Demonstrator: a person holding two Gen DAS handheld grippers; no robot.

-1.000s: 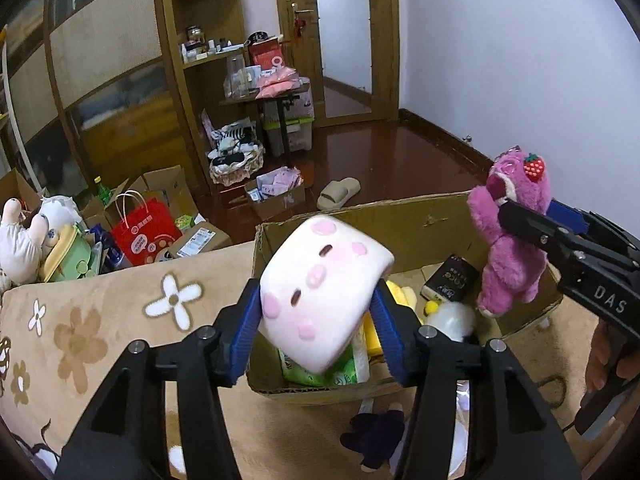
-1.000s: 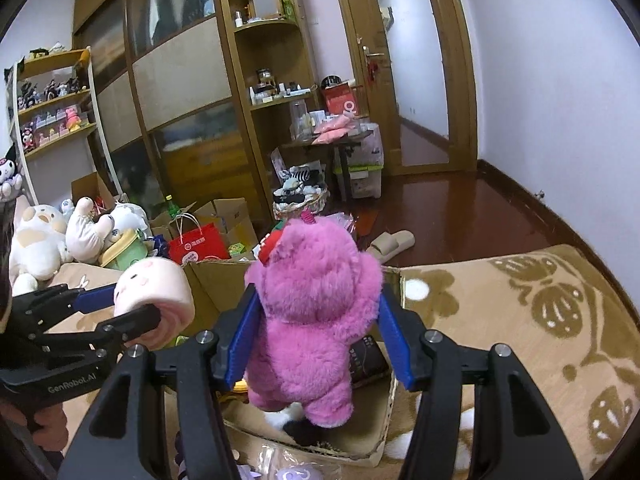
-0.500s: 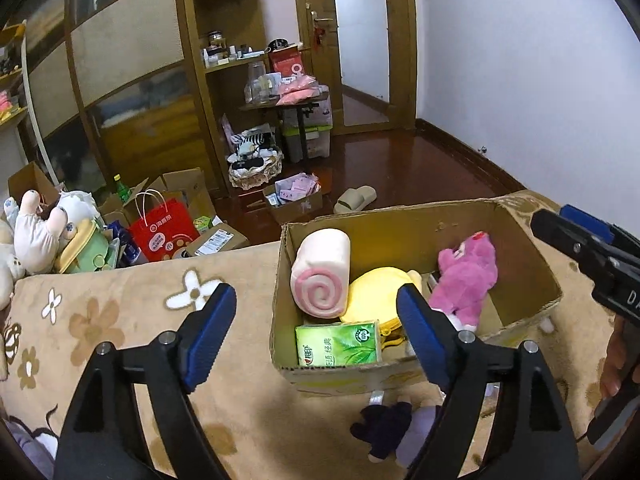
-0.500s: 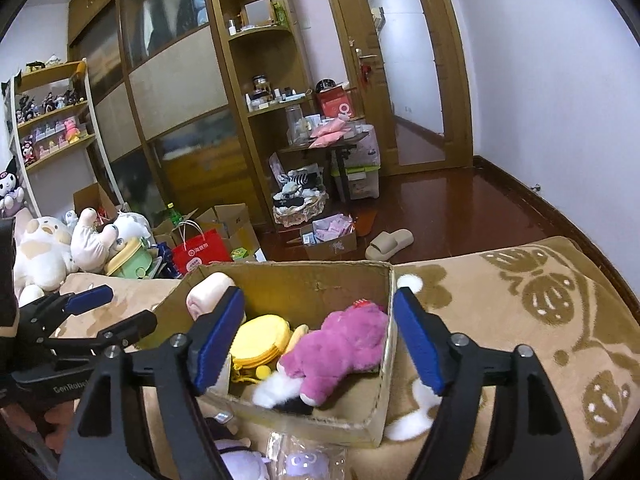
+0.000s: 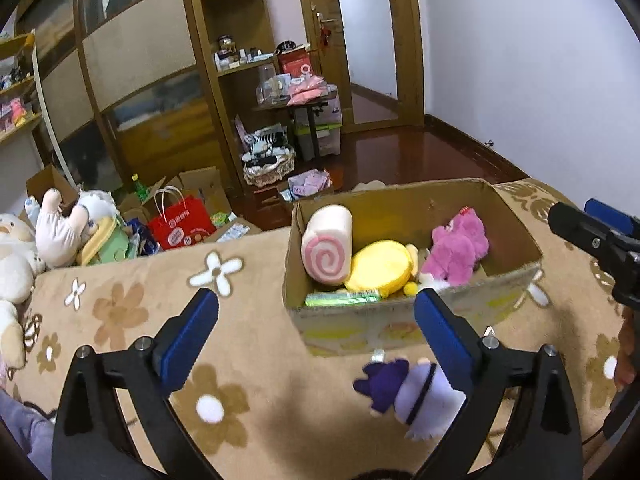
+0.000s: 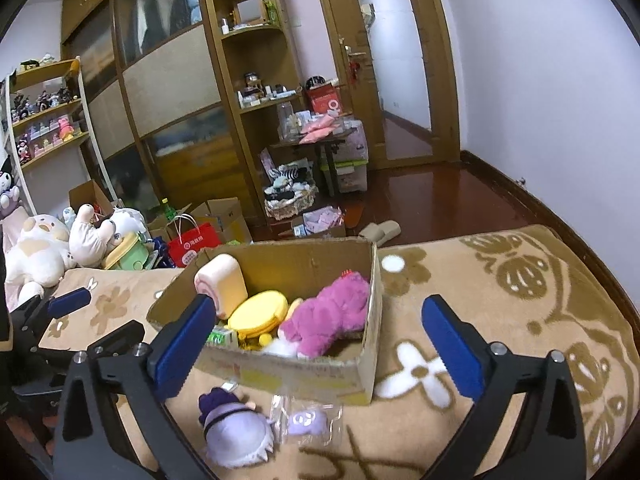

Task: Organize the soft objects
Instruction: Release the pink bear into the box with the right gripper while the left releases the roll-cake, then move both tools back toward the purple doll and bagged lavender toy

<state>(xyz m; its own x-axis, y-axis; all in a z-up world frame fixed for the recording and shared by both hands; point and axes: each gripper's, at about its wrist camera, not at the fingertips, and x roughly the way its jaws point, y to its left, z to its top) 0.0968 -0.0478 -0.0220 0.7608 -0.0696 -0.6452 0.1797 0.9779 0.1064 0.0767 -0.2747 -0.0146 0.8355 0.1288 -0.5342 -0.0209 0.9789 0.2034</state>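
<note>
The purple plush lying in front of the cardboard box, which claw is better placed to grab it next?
Probably the left claw: the purple plush lies partly against its right finger, both claws opening and empty. The right claw sits farther off.

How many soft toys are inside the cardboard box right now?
3 visible: the pink swirl roll standing at the left end of the cardboard box, the yellow round plush in the middle, and the pink bear lying to its right. Others may be hidden underneath.
</note>
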